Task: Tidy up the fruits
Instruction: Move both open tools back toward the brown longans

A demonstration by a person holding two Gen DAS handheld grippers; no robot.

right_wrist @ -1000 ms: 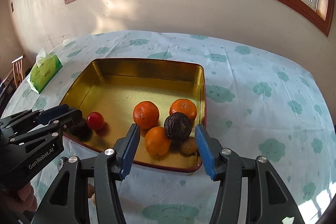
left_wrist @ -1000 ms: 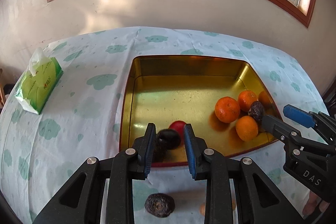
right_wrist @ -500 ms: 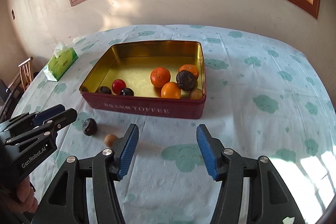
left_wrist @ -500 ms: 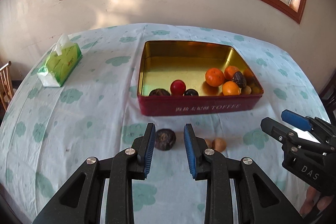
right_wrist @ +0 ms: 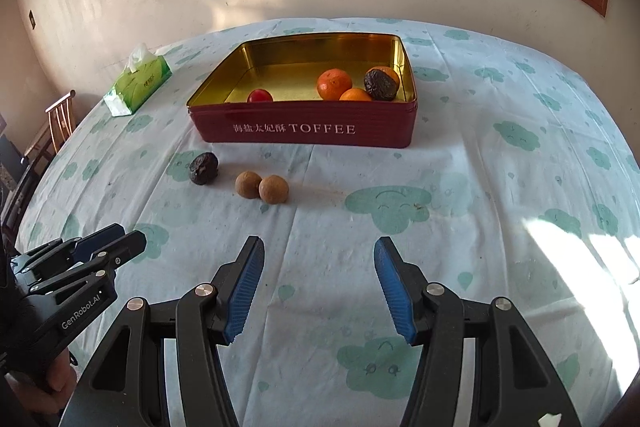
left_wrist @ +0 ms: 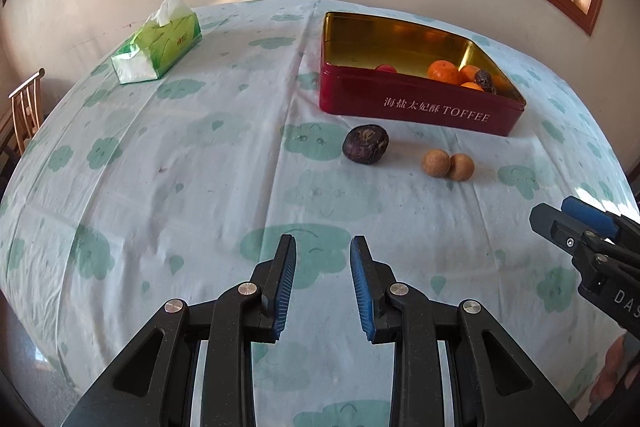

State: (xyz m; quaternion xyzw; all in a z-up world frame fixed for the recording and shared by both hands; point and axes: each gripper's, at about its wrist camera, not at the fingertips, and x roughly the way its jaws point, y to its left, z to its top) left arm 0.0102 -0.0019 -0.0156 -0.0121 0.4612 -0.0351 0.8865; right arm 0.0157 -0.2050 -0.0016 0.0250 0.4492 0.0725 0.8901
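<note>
Fruits: dark one (left_wrist: 365,144) and two brown ones (left_wrist: 448,165) lie before our tin (left_wrist: 420,107). Left gripper (left_wrist: 323,259) jaws narrowed, nothing between; right gripper (right_wrist: 319,259) jaws spread, bare.

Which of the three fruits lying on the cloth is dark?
The wrinkled purple-black fruit, leftmost of the three; the two round fruits beside it are light brown and touch each other.

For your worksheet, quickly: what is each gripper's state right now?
Left gripper: empty, jaws at their narrowest, a gap showing between them.
Right gripper: open, empty.
</note>
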